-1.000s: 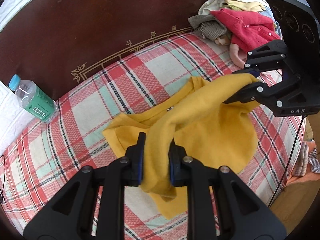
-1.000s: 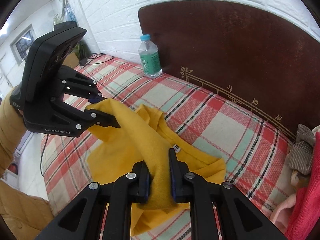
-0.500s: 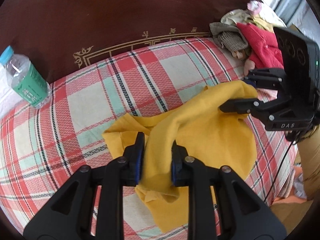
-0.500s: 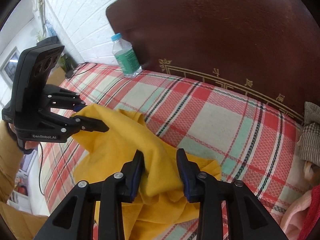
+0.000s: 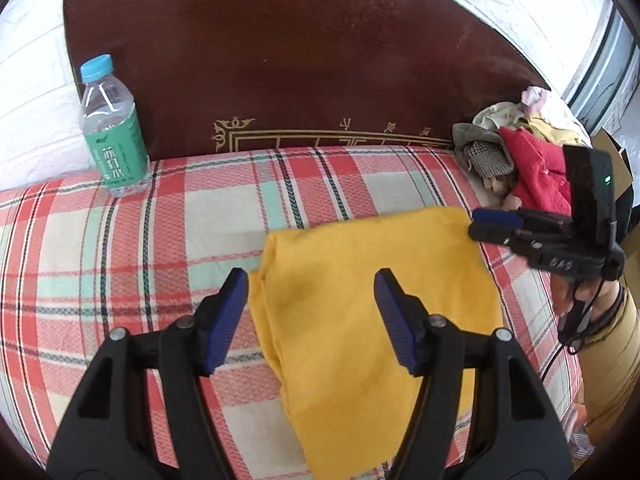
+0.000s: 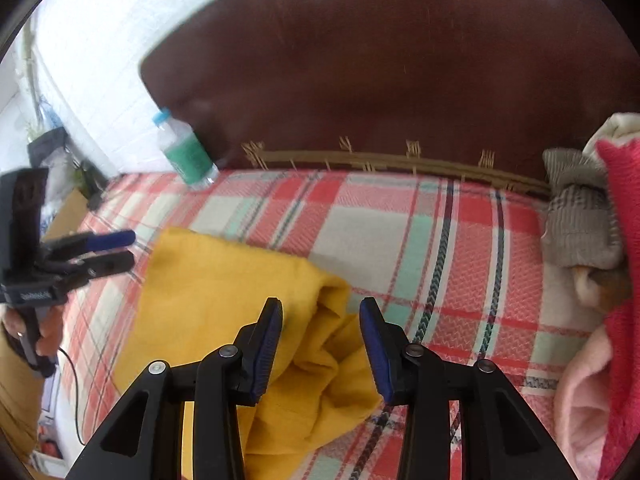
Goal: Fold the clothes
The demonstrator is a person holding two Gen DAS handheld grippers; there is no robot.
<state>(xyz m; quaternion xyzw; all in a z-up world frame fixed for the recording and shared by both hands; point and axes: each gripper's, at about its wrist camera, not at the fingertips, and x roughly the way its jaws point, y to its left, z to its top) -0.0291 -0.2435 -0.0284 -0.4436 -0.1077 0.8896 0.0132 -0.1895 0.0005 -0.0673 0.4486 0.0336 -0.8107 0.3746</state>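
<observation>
A yellow garment [image 5: 360,292] lies folded over on the plaid bed cover [image 5: 120,264]. My left gripper [image 5: 312,284] hovers above its left edge; the jaws are opening, wide apart, and the pads do not press the cloth. In the right wrist view the same yellow garment [image 6: 224,296] lies bunched at its right end, and my right gripper [image 6: 320,308] stands over that end, jaws opening, cloth below but not pinched. Each gripper shows in the other's view: the right gripper [image 5: 496,224] by the far right corner, the left gripper [image 6: 116,248] by the far left corner.
A water bottle [image 5: 112,128] stands at the headboard [image 5: 320,60] on the left. A heap of clothes [image 5: 520,152], red and grey among them, sits at the right end of the bed. A person's hand [image 5: 592,296] holds the right gripper's handle.
Both grippers let go of the yellow garment and their jaws spread. The cloth dropped from a lifted drape to lie flat and folded on the bed. Both views rolled level and moved lower.
</observation>
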